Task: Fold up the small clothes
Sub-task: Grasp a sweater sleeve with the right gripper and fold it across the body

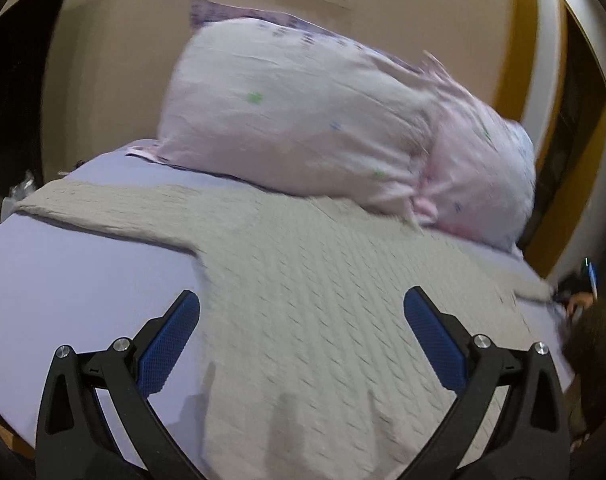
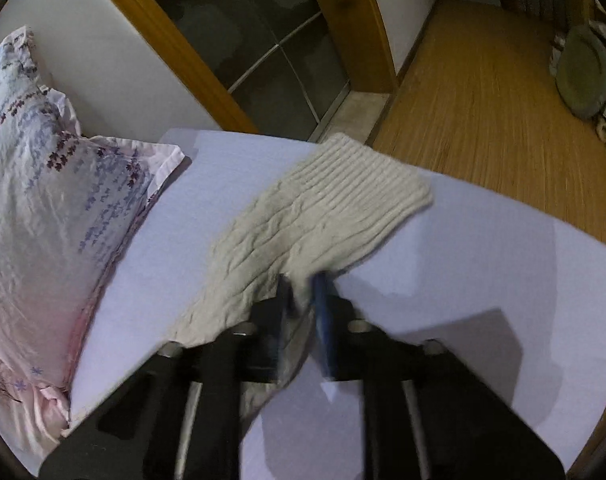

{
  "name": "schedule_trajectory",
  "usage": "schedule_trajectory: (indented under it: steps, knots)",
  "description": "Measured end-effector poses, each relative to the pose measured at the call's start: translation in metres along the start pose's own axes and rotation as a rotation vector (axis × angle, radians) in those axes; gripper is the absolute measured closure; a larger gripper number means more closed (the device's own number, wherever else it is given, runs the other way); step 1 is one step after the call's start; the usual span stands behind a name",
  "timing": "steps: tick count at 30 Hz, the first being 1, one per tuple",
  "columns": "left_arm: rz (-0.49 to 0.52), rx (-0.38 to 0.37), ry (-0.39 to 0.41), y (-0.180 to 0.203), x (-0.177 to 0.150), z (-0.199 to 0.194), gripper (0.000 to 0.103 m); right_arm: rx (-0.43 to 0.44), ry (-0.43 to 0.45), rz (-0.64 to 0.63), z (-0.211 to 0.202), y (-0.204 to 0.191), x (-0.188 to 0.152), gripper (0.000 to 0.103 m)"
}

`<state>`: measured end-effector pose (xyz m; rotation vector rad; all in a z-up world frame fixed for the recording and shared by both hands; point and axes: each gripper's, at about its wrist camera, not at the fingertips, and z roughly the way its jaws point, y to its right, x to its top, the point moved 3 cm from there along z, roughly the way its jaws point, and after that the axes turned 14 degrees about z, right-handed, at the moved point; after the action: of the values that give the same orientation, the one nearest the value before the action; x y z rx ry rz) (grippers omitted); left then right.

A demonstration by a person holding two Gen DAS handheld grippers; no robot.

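A lavender sheet is covering the bed, where a pink floral pillow is lying against the beige wall and a wooden floor is showing beyond the far edge. The grey knitted sweater is lying spread flat on the sheet, one sleeve reaching toward the left edge. My left gripper is hovering above its body with jaws released wide, while my right gripper is clenching the other sleeve, its ribbed cuff resting near the bed's edge.
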<state>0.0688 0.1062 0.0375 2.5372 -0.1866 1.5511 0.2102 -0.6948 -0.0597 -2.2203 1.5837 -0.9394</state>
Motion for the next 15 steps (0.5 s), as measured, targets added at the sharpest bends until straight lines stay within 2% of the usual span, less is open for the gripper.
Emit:
schedule_trajectory:
  steps: [1,3,5,7,9,10,12,13,15]
  knots:
    - [-0.032,0.017,0.003,-0.014,0.001,0.000,0.001,0.018,0.002,-0.003,0.000,-0.002,0.002,0.095]
    - [-0.087,0.055,-0.012,-0.038,0.004,0.002,0.001,0.068,0.078,-0.080,-0.023,-0.021,-0.005,0.095]
    - [-0.114,0.081,-0.027,-0.055,0.005,0.002,0.001,0.160,0.148,-0.211,-0.059,-0.053,-0.026,0.095]
    - [-0.130,0.122,-0.018,-0.075,0.010,0.001,0.001,0.279,0.158,-0.341,-0.091,-0.093,-0.061,0.095]
    - [-0.155,0.187,-0.012,-0.092,0.013,0.002,0.001,0.423,0.126,-0.494,-0.124,-0.140,-0.117,0.095]
    - [-0.176,0.203,-0.011,-0.101,0.012,0.002,0.001,0.500,0.093,-0.593,-0.139,-0.166,-0.158,0.096]
    - [-0.242,0.224,-0.012,-0.119,0.012,0.004,0.001,0.604,0.010,-0.747,-0.155,-0.200,-0.228,0.096]
    - [-0.295,0.227,-0.014,-0.131,0.011,0.007,0.001,0.631,-0.030,-0.793,-0.156,-0.209,-0.251,0.094]
    - [-0.386,0.216,-0.027,-0.153,0.010,0.014,0.001,0.682,-0.230,-0.939,-0.149,-0.227,-0.332,0.086]
